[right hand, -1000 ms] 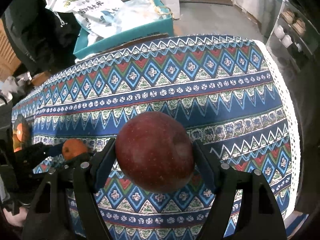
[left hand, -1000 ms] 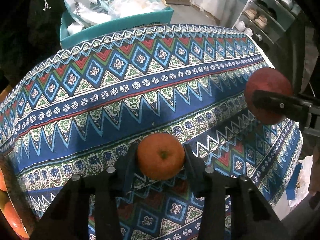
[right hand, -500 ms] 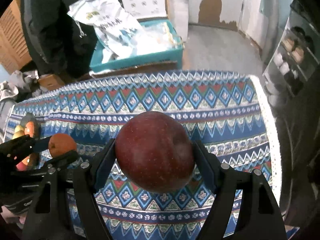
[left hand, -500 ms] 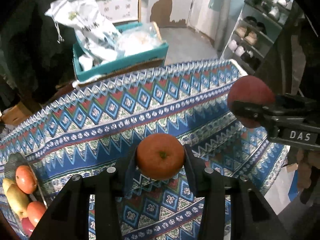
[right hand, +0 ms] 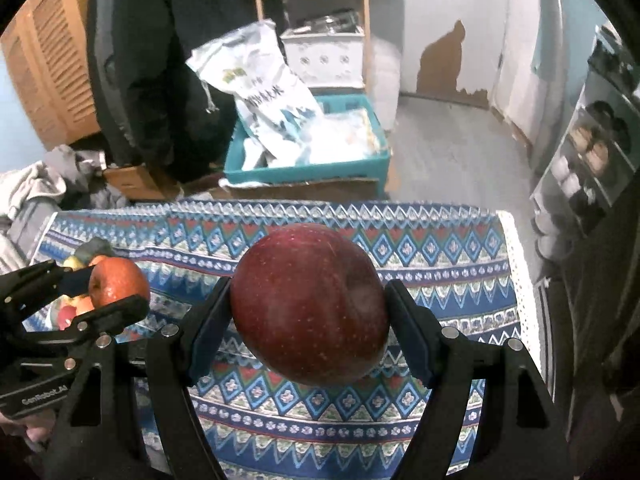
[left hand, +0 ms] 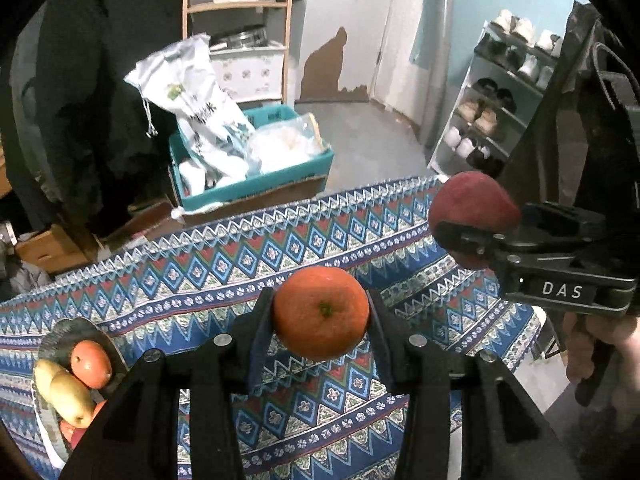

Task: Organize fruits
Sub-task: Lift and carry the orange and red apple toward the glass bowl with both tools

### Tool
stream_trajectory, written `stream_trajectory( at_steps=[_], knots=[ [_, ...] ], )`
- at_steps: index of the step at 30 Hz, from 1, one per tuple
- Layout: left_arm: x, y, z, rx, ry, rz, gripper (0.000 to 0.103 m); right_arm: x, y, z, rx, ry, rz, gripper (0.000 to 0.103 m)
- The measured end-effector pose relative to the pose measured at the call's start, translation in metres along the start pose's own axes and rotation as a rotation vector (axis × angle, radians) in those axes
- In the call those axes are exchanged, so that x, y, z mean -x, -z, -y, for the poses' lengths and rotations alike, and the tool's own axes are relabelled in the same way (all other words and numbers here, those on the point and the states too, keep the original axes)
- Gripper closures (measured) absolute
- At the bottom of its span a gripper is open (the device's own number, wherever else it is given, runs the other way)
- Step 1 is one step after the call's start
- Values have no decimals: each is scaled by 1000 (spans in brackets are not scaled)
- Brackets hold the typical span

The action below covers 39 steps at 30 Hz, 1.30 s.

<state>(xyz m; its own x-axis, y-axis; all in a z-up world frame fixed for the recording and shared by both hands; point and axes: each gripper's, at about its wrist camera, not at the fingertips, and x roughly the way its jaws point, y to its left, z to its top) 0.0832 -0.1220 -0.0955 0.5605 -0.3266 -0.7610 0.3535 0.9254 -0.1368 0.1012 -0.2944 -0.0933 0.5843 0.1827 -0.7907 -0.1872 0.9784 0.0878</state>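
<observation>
the patterned tablecloth point(left hand: 248, 264) lay almost bare below me, so most of the sorting looked done. the fruit plate point(left hand: 52, 344) at its left edge already carried a pear point(left hand: 66, 394) and some orange and red fruit. my right claw point(right hand: 308, 308) was clamped on a dark red apple point(right hand: 310, 304), held clear above the cloth, and my left claw point(left hand: 320, 314) gripped an orange point(left hand: 320, 314). both seemed bound for that plate

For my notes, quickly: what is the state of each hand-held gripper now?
Left hand-held gripper: closed on round orange mandarin.
Right hand-held gripper: closed on dark red apple.
</observation>
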Motion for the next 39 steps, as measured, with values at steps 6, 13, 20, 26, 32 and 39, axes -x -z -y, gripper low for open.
stream_trajectory(
  at_steps=[6, 13, 20, 26, 32, 39],
  knots=[
    [27, -1, -8, 16, 9, 40, 58, 20, -7, -20, 33, -32, 47, 27],
    [52, 2, -19, 27, 1, 86, 58, 31, -12, -44, 74, -75, 65, 27],
    [76, 8, -35, 44, -18, 123, 58, 40, -18, -71, 114, -113, 84, 27],
    [94, 16, -52, 73, -33, 140, 58, 40, -24, -97, 147, -152, 87, 27],
    [105, 25, -74, 113, -50, 149, 58, 34, -29, -122, 178, -183, 80, 27],
    [114, 36, -101, 168, -78, 148, 58, 18, -33, -151, 186, -238, 42, 27]
  ],
)
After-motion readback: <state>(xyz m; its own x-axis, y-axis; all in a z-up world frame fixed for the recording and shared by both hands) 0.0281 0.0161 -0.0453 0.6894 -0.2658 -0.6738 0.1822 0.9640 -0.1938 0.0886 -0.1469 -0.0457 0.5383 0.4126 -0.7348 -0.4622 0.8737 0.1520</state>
